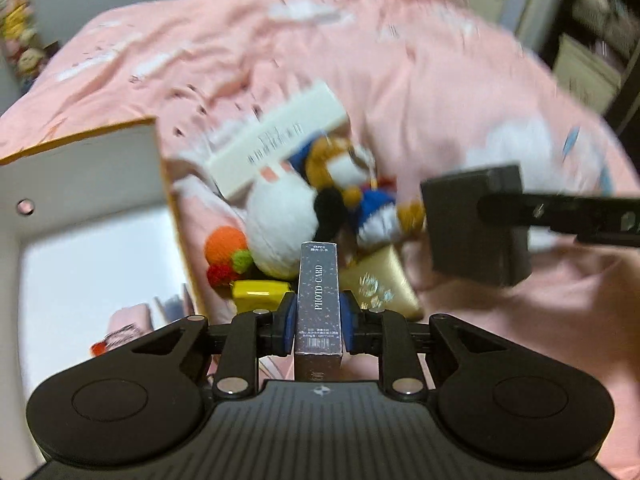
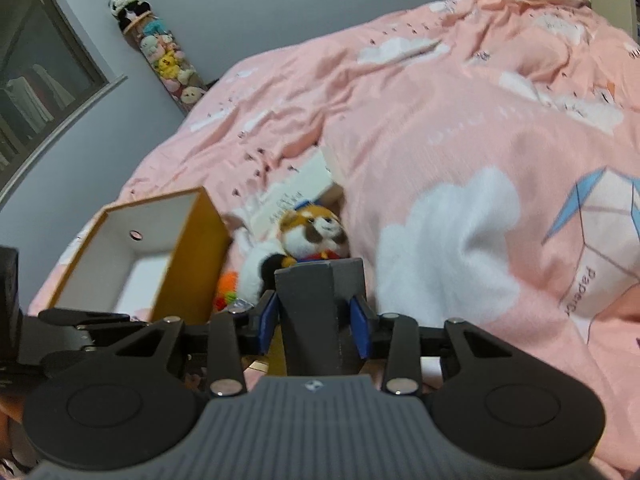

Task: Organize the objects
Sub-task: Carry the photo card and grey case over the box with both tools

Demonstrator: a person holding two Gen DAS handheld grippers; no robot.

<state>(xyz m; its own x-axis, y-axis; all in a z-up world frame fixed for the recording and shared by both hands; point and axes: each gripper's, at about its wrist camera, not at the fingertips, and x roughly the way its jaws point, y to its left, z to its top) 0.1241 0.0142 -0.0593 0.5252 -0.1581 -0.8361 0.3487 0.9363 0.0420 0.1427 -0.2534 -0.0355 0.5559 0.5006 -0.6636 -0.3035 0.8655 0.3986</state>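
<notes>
left gripper (image 1: 318, 322): narrow, pads pressed on the two broad faces of a slim photo card box (image 1: 318, 300) held upright at lower centre of the left wrist view. judged light, stiff card with a glossy skin, so likely to slip if pinched near an edge; the mid-body hold looks sound.

right gripper (image 2: 316, 320): closed about a dark grey box (image 2: 320, 300) at lower centre of the right wrist view. judged rigid, matte, a little heavier; flat sides give good purchase.

beyond the grippers, on the pink bed cover (image 1: 400, 80):
- open storage box (image 2: 160, 240), orange outside, white inside, centre left; probable destination.
- plush toy (image 2: 316, 232), centre; soft, light, takes a pinch anywhere on the body.
- white carton (image 1: 276, 140), tilted, resting on the plush; stiff, light, take across its narrow width.
- yellow item (image 1: 260, 294) and gold packet (image 1: 380, 284), lower centre; kind unclear.
- orange knitted ball (image 1: 226, 242); soft, squashes.
</notes>
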